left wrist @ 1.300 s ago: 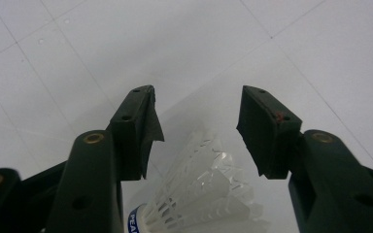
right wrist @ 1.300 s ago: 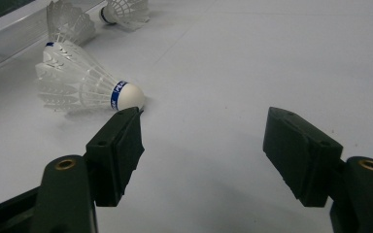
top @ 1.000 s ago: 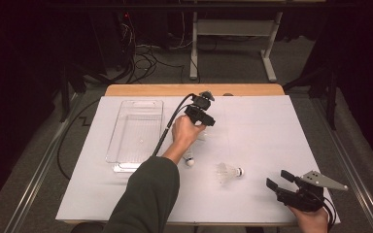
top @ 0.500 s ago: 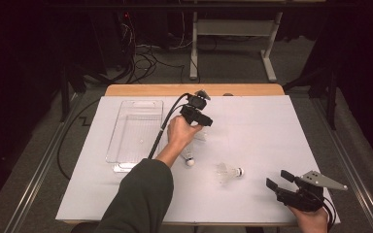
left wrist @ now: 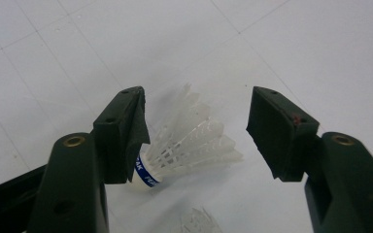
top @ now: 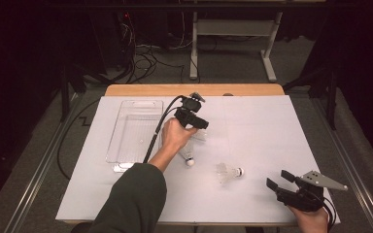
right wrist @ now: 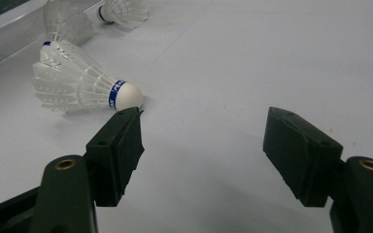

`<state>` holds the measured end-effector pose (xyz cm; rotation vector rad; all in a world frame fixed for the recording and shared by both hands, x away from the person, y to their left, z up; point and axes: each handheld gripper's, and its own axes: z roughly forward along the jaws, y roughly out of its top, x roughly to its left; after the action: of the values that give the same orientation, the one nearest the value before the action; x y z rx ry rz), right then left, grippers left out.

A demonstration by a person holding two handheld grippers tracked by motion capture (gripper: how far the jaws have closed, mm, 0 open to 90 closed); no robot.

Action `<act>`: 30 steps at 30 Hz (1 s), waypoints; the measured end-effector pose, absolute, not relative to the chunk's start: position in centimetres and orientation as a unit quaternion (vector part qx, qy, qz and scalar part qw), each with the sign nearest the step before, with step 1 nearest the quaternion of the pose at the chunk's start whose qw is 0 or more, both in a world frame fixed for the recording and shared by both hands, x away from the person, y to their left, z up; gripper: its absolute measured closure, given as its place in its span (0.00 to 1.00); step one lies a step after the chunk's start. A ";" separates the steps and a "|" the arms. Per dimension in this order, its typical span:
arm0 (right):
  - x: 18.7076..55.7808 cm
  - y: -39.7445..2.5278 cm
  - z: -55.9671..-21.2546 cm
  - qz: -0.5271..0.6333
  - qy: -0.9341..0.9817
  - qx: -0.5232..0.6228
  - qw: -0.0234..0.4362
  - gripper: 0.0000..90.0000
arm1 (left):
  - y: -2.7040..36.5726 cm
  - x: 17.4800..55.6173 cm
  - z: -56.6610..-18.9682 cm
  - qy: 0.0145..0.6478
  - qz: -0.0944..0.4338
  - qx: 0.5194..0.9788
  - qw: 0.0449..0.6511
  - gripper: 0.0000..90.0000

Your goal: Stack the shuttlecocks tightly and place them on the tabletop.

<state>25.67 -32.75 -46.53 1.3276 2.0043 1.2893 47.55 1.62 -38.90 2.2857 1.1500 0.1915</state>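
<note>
1. Centre of the high view: the left gripper (top: 200, 127) hangs over the white table (top: 272, 126), jaws spread wide and holding nothing, with a shuttlecock (left wrist: 184, 148) lying on the sheet between them in the left gripper view.
2. In that view the shuttlecock lies on its side, its long axis running lower left to upper right; the blue-banded cork sits against the left-hand jaw and the feathers fan toward the right-hand one. It appears lower than the pads, so the gripper would likely need to come down before closing.
3. A second shuttlecock (top: 188, 158) lies just below the left hand (top: 176, 136) in the high view, cork toward the bottom of the frame.
4. A third shuttlecock (top: 229, 172) rests right of centre, axis roughly level, cork pointing right toward the right gripper (top: 282, 183).
5. The right gripper, at the lower right of the high view, also stands open and empty, well apart from the first shuttlecock; the left one is clearly nearer.
6. A clear tray (top: 121, 145) sits at centre left, just beside the left forearm.
</note>
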 end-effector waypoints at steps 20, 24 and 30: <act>25.7 -32.8 -46.5 0.462 0.718 0.477 0.206 0.34 | 3.4 45.8 -38.2 0.428 0.081 0.851 0.293 0.41; 25.7 -32.8 -46.5 0.462 0.719 0.477 0.206 0.35 | 3.9 45.5 -38.3 0.428 0.085 0.852 0.291 0.41; 25.7 -32.8 -46.5 0.462 0.718 0.478 0.205 0.34 | 4.3 45.1 -38.4 0.436 0.076 0.847 0.294 0.41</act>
<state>25.66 -32.78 -46.54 1.3325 2.0029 1.2880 45.12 4.26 -38.43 2.2557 1.1600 0.2030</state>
